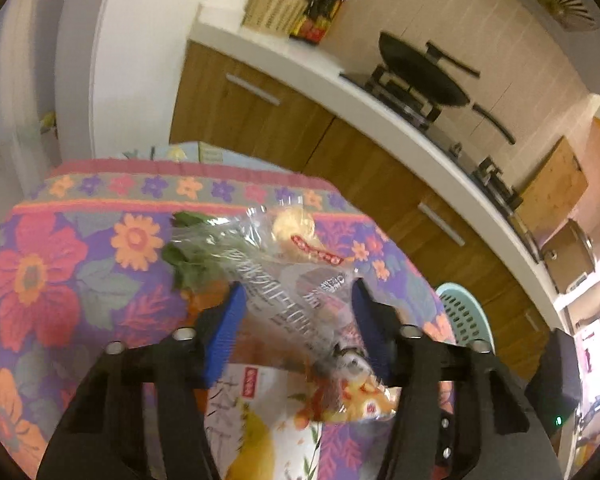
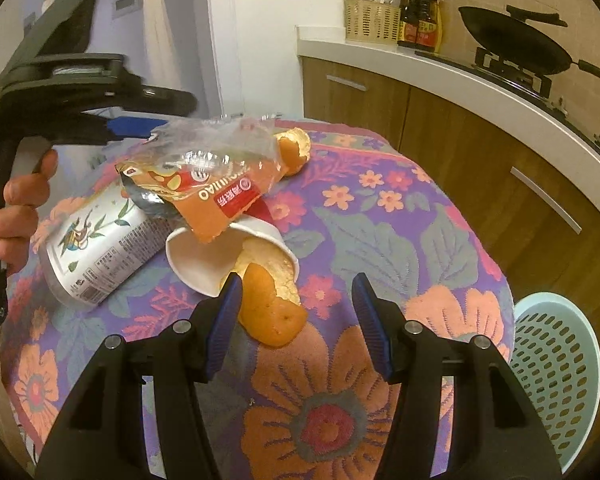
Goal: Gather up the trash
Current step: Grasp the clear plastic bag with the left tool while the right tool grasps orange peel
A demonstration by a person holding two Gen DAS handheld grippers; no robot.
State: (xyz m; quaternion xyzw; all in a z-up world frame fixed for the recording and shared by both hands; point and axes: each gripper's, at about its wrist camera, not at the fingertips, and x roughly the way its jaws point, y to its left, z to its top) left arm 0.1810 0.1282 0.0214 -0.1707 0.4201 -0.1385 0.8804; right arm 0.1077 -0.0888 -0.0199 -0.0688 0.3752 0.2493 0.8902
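A crumpled clear-and-orange snack wrapper hangs above the flowered table, its top edge at the tip of my left gripper, whose blue pads look closed on it. In the left wrist view the wrapper lies between the wide-apart fingers of the left gripper. Below it lie a white can, a tipped white paper cup with orange peel spilling out, and another peel. My right gripper is open and empty just above the near peel.
A pale blue perforated basket stands on the floor right of the table. Green leaves lie on the table. A kitchen counter with wok, bottles and a wicker basket runs behind.
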